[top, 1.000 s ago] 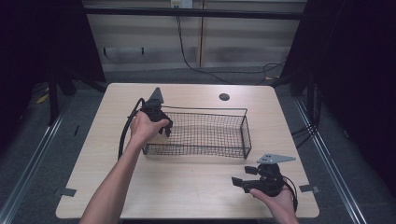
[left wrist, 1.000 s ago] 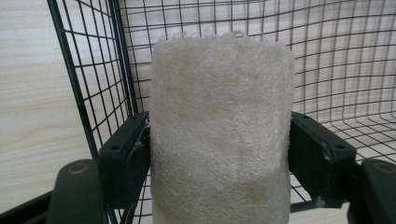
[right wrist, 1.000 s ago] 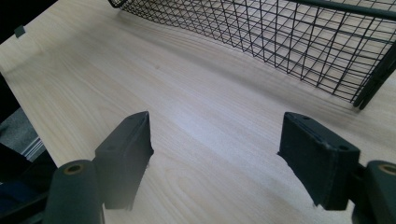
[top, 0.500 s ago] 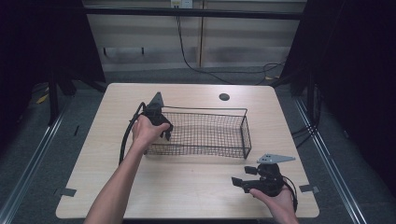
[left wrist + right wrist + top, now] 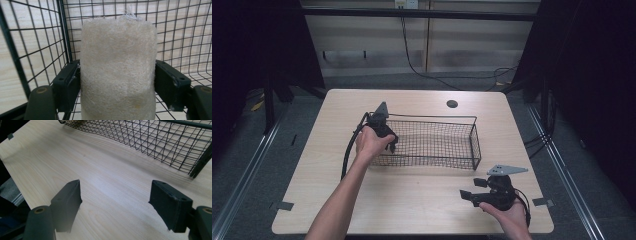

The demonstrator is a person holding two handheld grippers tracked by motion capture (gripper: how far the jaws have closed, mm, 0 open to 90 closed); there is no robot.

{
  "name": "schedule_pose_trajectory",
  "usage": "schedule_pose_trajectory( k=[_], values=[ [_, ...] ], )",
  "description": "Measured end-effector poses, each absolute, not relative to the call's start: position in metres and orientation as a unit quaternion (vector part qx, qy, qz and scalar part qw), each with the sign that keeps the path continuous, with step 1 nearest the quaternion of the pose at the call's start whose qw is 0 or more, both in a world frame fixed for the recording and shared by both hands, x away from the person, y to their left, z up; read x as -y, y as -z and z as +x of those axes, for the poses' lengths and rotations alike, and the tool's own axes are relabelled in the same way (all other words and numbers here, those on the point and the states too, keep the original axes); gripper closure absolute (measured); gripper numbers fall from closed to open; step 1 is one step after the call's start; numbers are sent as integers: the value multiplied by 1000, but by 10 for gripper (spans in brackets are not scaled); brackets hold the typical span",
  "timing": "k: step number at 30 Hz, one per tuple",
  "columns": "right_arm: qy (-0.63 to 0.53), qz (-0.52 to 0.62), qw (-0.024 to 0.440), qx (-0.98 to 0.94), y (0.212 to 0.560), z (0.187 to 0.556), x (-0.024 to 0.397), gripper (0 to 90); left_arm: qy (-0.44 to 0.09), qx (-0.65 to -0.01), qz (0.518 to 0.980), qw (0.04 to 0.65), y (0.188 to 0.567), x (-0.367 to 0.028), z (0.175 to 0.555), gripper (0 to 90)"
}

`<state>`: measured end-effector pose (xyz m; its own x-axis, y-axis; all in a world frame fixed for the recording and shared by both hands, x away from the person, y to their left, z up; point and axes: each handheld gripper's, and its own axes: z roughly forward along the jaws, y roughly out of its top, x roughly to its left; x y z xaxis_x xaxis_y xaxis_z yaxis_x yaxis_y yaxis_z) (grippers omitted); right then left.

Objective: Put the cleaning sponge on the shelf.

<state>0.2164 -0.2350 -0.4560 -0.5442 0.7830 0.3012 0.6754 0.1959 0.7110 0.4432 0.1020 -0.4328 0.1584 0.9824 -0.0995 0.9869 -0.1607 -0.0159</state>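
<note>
Gripping a pale fibrous loofah-like pad [image 5: 117, 70], the left gripper [image 5: 384, 134] sits at the wire basket's [image 5: 474, 142] 9 o'clock end, jaws pressed against both sides of the pad. The pad stands upright between them, inside the basket, mesh wall right behind it (left gripper view). From the high view the left hand [image 5: 371, 145] covers the jaws, so the pad can't be made out there. The basket sits mid-table [image 5: 327, 130], long axis running 9 to 3. The right gripper [image 5: 468, 196] rests at the table's 5 o'clock corner, well apart from the basket, in the right hand [image 5: 507, 212]. Its jaws are spread wide with nothing between them, bare wood underneath. Small dark round hole [image 5: 452, 104] at the table's 12 o'clock edge.
</note>
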Motion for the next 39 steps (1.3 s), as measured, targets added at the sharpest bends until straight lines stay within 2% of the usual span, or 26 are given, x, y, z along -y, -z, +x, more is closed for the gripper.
schedule_pose_trajectory(
  k=[12,18,31,39],
  values=[
    [-423,472,64,-771,456,216,235,249,31,-645,763,24,439,-96,443,272],
    [-423,472,63,-771,456,216,235,249,52,-640,766,32,438,-98,444,267],
    [-424,472,63,-771,456,216,235,249,63,-636,768,37,437,-99,445,256],
    [-423,472,63,-771,456,216,235,249,64,-640,765,48,434,-101,445,204]
  ],
)
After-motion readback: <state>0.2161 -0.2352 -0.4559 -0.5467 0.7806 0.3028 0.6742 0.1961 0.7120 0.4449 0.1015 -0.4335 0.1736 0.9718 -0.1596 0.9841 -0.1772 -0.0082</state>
